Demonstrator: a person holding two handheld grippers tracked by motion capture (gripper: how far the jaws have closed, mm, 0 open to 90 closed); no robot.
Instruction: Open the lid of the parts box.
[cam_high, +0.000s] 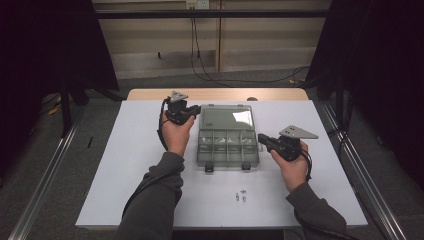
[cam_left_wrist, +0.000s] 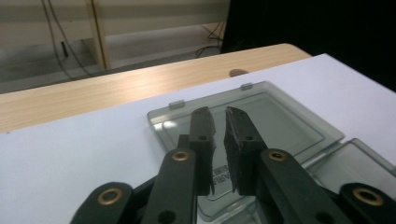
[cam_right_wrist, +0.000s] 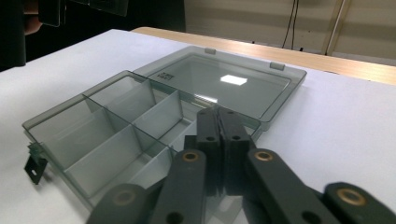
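Organiser box lies open on the table, both grippers empty beside it.

Nearest the person, small screws (cam_high: 241, 195) lie loose on the white table (cam_high: 130, 190). Beyond them the clear compartment box (cam_high: 227, 147) lies with its lid (cam_high: 225, 119) folded flat back; its compartments look empty. The right gripper (cam_high: 261, 137) is closed on nothing, and the left gripper (cam_high: 196, 108) stands slightly parted over the lid. The likely next move is picking up the screws.

A white table (cam_high: 150, 150) stands on grey floor (cam_high: 45, 165), black curtains (cam_high: 380, 60) flanking a beige wall (cam_high: 150, 35).
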